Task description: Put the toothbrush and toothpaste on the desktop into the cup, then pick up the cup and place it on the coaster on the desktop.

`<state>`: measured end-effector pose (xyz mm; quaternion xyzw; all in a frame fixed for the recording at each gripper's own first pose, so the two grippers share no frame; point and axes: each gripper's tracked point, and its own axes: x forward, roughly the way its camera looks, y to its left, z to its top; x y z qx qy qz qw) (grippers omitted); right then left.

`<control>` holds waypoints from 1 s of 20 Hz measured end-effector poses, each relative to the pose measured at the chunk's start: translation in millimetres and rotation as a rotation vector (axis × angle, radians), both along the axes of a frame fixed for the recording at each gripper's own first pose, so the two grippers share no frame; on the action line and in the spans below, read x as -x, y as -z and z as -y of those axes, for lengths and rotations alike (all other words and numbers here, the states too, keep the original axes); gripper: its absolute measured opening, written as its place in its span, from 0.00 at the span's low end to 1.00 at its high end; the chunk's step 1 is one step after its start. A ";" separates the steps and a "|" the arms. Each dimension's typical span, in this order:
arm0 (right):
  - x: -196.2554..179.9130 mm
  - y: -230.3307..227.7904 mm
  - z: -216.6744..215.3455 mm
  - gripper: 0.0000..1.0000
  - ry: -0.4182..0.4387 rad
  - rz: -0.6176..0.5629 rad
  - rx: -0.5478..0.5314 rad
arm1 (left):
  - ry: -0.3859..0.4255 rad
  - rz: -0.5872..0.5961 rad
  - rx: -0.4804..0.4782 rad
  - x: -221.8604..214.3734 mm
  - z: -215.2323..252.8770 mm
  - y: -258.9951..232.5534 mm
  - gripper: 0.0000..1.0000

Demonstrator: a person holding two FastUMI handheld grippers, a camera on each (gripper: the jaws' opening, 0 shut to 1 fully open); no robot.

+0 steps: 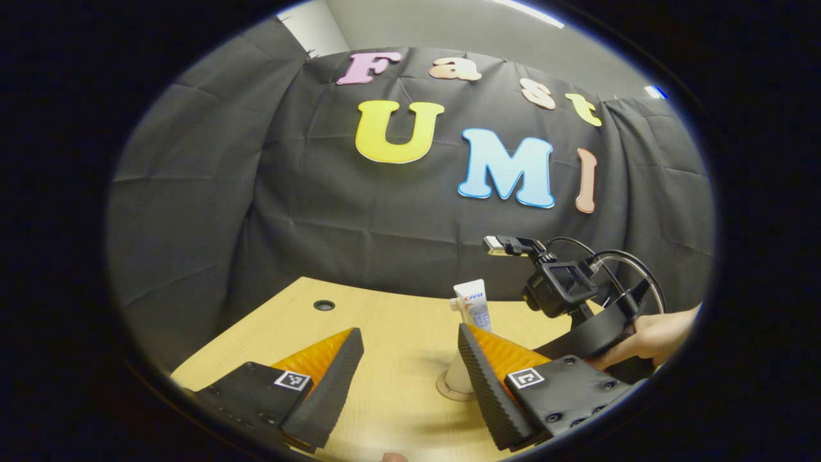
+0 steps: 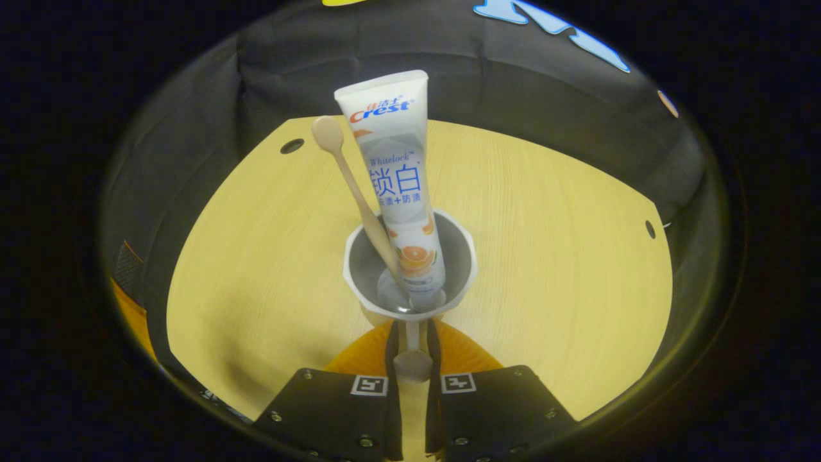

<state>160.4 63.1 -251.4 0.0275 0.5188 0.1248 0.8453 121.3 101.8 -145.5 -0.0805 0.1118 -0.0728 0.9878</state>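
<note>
The right gripper (image 2: 412, 350) clamps the handle of the cup (image 2: 410, 269), which holds the toothpaste (image 2: 397, 173) and toothbrush (image 2: 353, 186) just ahead of it. The left gripper (image 1: 404, 378) hovers spread apart over the desktop (image 1: 391, 333), the coaster (image 1: 449, 388) beside its finger.

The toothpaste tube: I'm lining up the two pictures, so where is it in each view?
Left gripper view: toothpaste tube right of centre, top poking up behind the left gripper's right-hand finger.
Right gripper view: toothpaste tube centre, standing tilted in the cup.
Shared landmark: desktop hole.
</note>
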 end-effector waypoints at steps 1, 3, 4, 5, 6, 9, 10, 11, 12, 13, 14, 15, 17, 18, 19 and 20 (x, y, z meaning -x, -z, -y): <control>-0.3 -0.8 0.8 0.17 -0.004 0.001 0.004 | 0.001 0.000 -0.002 -1.3 1.1 -0.7 0.95; -0.3 -1.7 2.6 0.21 -0.009 0.003 0.014 | 0.004 0.001 -0.007 -2.0 2.2 -1.8 0.95; -1.7 -4.2 2.6 0.22 -0.014 0.009 0.012 | 0.006 0.006 -0.010 -4.3 2.5 -3.2 0.95; -5.0 -8.4 1.9 0.24 -0.019 0.017 0.002 | 0.006 0.012 -0.014 -4.6 1.4 -4.5 0.95; -2.6 -11.3 4.5 0.24 -0.019 0.019 -0.002 | 0.006 0.015 -0.018 -4.6 1.6 -4.6 0.95; 5.1 -25.3 13.7 0.31 -0.010 0.036 -0.046 | 0.008 0.022 -0.016 -4.5 4.4 -9.4 0.95; 9.2 -26.0 16.0 0.38 0.000 0.035 -0.062 | 0.012 0.026 -0.016 -7.1 8.4 -12.9 0.95; 12.0 -27.3 19.3 0.37 0.008 0.034 -0.081 | 0.015 0.032 -0.020 -9.3 13.1 -15.6 0.95; 16.5 -30.7 22.8 0.42 0.016 0.035 -0.089 | 0.020 0.037 -0.025 -12.9 17.3 -19.4 0.95; 19.1 -34.3 28.0 0.46 0.024 0.041 -0.100 | 0.027 0.043 -0.026 -13.6 21.4 -22.1 0.95; 24.5 -38.0 30.1 0.46 0.031 0.046 -0.118 | 0.034 0.050 -0.025 -14.4 25.4 -23.7 0.95; 29.9 -41.3 33.7 0.52 0.041 0.048 -0.134 | 0.041 0.054 -0.021 -15.7 30.1 -26.5 0.95; 37.3 -51.0 49.7 0.65 0.064 0.072 -0.132 | 0.055 0.056 -0.022 -17.5 39.5 -29.5 0.95; 41.1 -53.8 58.2 0.69 0.078 0.089 -0.126 | 0.062 0.061 -0.027 -17.6 44.4 -32.9 0.94; 44.1 -58.4 66.7 0.68 0.091 0.105 -0.126 | 0.068 0.071 -0.032 -16.9 48.7 -37.1 0.95; 48.7 -63.4 76.4 0.68 0.109 0.119 -0.124 | 0.074 0.080 -0.035 -16.4 52.9 -42.7 0.95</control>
